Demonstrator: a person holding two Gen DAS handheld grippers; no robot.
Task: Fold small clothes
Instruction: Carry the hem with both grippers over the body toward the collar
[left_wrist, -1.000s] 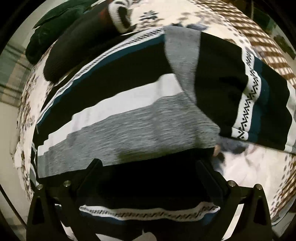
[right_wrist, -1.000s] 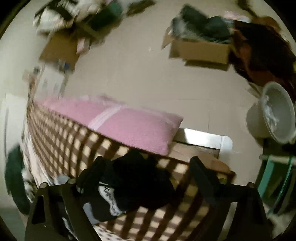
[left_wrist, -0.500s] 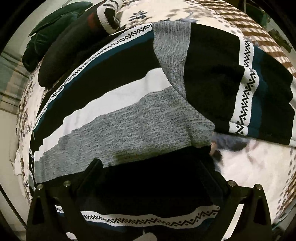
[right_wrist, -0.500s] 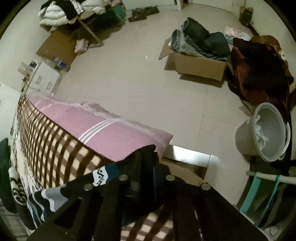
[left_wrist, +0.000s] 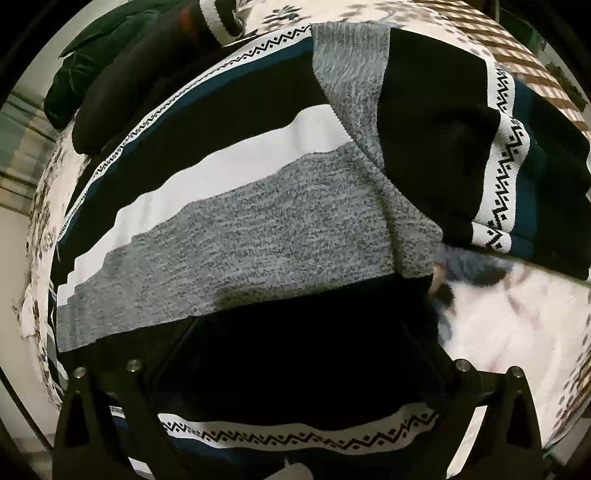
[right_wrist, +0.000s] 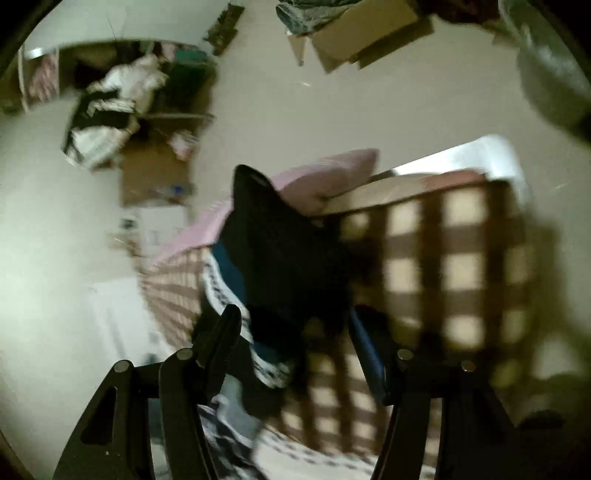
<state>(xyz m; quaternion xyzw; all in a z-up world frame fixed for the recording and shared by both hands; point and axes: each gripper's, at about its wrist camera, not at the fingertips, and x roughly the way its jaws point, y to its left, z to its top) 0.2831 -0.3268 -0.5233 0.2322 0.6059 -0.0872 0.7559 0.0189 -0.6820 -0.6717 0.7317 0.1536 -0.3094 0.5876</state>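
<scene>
One cardboard box (right_wrist: 362, 40) is seen on the floor (right_wrist: 258, 110) at the top of the right wrist view, with dark clothes bundled in it; the picture is blurred and the clothes cannot be counted. One pale bucket (right_wrist: 554, 85) is cut off at the upper right edge, its contents not discernible. A further heap of mixed laundry (right_wrist: 107, 122) is noted on flattened cardboard at the left. One striped sweater (left_wrist: 258, 229), banded in black, white, grey and teal with zigzag trim, is spread across the bed (left_wrist: 509, 332) and fills most of the left wrist view; one sleeve is folded in over the body at the upper right. The left hand-held gripper (left_wrist: 295, 354) is held spread wide over the sweater's black lower band, with nothing pinched between its fingers. The right hand-held gripper (right_wrist: 295, 339) is likewise parted, and a dark corner of the sweater is draped between its fingers, apparently loose rather than clamped. One pink pillow (right_wrist: 325, 177) is recorded at the far end of the bed, partly hidden behind the raised cloth, above one brown-and-cream checked blanket (right_wrist: 454, 266). At the upper left of the left wrist view, one black garment (left_wrist: 122, 96), one dark green garment (left_wrist: 77, 74) and one black-and-white knitted item (left_wrist: 218, 14) are crowded against the sweater's edge.
</scene>
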